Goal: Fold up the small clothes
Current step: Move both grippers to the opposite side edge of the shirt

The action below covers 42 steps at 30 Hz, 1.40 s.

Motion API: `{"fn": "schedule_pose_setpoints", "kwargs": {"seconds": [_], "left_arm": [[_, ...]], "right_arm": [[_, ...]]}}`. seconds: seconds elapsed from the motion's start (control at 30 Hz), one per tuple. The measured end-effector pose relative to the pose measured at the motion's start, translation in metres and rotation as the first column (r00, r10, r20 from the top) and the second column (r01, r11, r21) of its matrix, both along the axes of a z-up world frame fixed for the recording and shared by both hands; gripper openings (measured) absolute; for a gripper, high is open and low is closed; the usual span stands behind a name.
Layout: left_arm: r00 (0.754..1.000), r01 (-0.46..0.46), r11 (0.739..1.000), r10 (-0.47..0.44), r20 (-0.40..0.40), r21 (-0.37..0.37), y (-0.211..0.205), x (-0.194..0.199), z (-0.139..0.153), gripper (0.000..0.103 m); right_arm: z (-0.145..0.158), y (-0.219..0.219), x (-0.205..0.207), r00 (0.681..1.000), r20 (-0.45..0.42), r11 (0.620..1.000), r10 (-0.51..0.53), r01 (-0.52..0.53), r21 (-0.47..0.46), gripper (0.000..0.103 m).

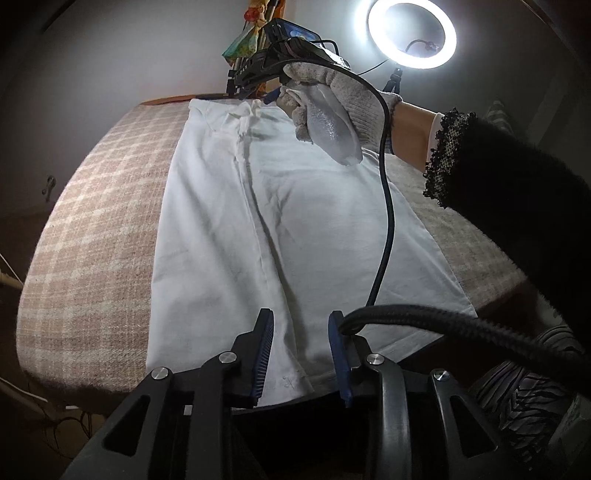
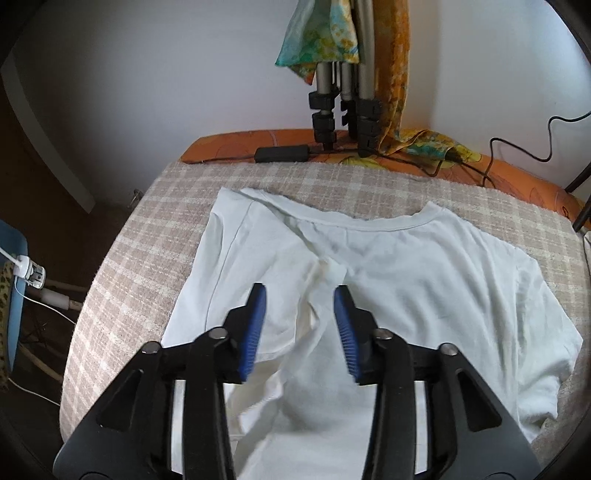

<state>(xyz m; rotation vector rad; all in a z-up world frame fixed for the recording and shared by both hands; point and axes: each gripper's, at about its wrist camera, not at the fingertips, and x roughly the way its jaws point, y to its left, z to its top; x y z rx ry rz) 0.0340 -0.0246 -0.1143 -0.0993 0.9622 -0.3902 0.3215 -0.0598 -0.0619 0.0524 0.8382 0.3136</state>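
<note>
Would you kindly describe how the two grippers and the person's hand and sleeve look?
Both grippers, left gripper and right gripper, are black linkages with silver rivets and ribbed blue fingers. A black braided cable trails from the left one. The hand wears a white knit glove; the sleeve is fuzzy black, lace-trimmed.

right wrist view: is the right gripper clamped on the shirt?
No. The right gripper has its jaws apart above the white T-shirt, with no fabric pinched between the blue pads.

The left wrist camera is looking steeply down, close above the hem of the white T-shirt, facing 12 o'clock toward the ring light. The right wrist camera is hovering near its neckline, facing the tripod; both are sharing the shirt and checked cover.
</note>
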Motion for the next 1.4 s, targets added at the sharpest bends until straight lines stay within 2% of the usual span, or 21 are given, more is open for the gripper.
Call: {"fn": "schedule_pose_setpoints", "kwargs": {"seconds": [0.13, 0.27, 0.43, 0.77, 0.87, 0.97, 1.03, 1.1, 1.23, 1.4], "left_arm": [[0.998, -0.005, 0.998, 0.001, 0.066, 0.055, 0.001, -0.010, 0.006, 0.031], [0.996, -0.007, 0.998, 0.001, 0.089, 0.063, -0.003, -0.018, 0.007, 0.031], [0.987, 0.008, 0.993, -0.028, 0.159, 0.121, -0.021, -0.033, 0.013, 0.032], [0.978, 0.067, 0.989, -0.091, 0.190, 0.129, -0.069, -0.045, 0.014, 0.032], [0.977, 0.112, 0.988, -0.129, 0.172, 0.104, -0.089, -0.046, 0.008, 0.041], [0.971, 0.159, 0.983, -0.172, 0.168, 0.091, -0.113, -0.050, 0.005, 0.049], [0.965, 0.188, 0.978, -0.201, 0.167, 0.088, -0.130, -0.051, 0.003, 0.051], [0.959, 0.215, 0.973, -0.228, 0.169, 0.089, -0.147, -0.051, 0.002, 0.052], [0.944, 0.260, 0.960, -0.275, 0.182, 0.104, -0.175, -0.052, 0.000, 0.058], [0.935, 0.292, 0.948, -0.310, 0.173, 0.124, -0.201, -0.051, -0.008, 0.059]], "right_arm": [[0.023, -0.025, -0.018, 1.000, 0.023, 0.997, 0.000, -0.002, 0.076, 0.048], [0.051, -0.052, -0.046, 0.997, 0.079, 0.996, 0.010, -0.017, 0.092, 0.048], [0.079, -0.095, -0.083, 0.993, 0.121, 0.992, -0.005, -0.011, 0.126, 0.048], [0.102, -0.211, -0.140, 0.982, 0.157, 0.984, -0.105, 0.079, 0.162, 0.049], [0.099, -0.245, -0.151, 0.978, 0.151, 0.979, -0.142, 0.116, 0.168, 0.059], [0.090, -0.274, -0.159, 0.977, 0.136, 0.976, -0.166, 0.142, 0.166, 0.059], [0.081, -0.290, -0.160, 0.977, 0.119, 0.974, -0.176, 0.155, 0.167, 0.060], [0.073, -0.302, -0.161, 0.978, 0.102, 0.971, -0.180, 0.160, 0.177, 0.066], [0.052, -0.318, -0.155, 0.983, 0.064, 0.969, -0.174, 0.160, 0.191, 0.066], [0.024, -0.325, -0.135, 0.985, 0.012, 0.960, -0.171, 0.164, 0.227, 0.066]]}}
